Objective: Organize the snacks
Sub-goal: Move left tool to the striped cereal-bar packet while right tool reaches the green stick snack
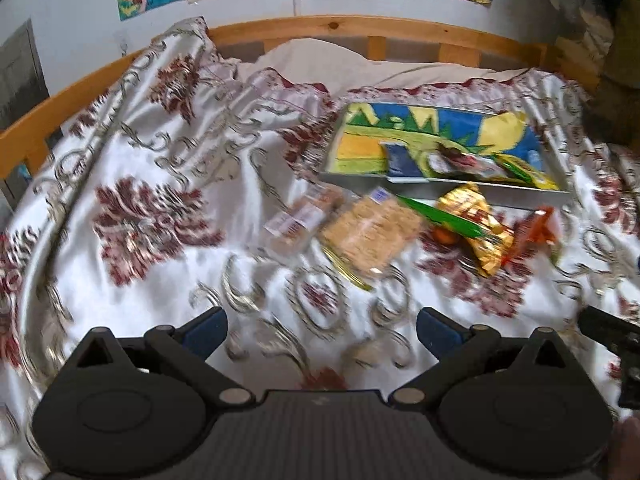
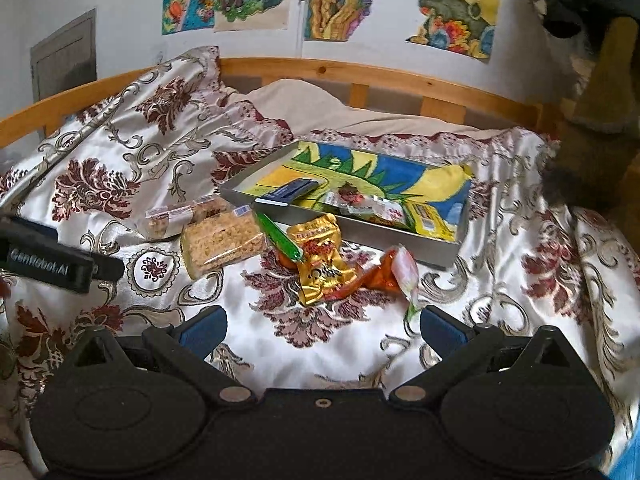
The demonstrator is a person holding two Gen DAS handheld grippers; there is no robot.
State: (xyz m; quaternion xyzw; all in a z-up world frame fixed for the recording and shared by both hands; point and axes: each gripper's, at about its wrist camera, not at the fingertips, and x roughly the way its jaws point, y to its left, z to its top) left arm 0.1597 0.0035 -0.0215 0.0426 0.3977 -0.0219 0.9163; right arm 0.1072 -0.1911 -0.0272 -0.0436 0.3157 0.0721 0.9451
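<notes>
Both grippers — left gripper (image 1: pixel 322 330), right gripper (image 2: pixel 322 328) — empty, fingers spread.

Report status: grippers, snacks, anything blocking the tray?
Left gripper and right gripper open, empty, above the bedspread. Tray holds a few packets; gold packet, rice bar, green stick lie outside. Path clear.

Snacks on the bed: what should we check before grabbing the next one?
1. Left hand-held gripper open and empty: ok.
2. Right hand-held gripper open and empty: ok.
3. Tray has room left: ok, part of its colourful bottom is bare.
4. Gold packet free to lift: not ok, the green stick lies across its corner.
5. Crispy rice bar unblocked: ok.
6. Anything under the orange wrapper: cannot tell.
</notes>
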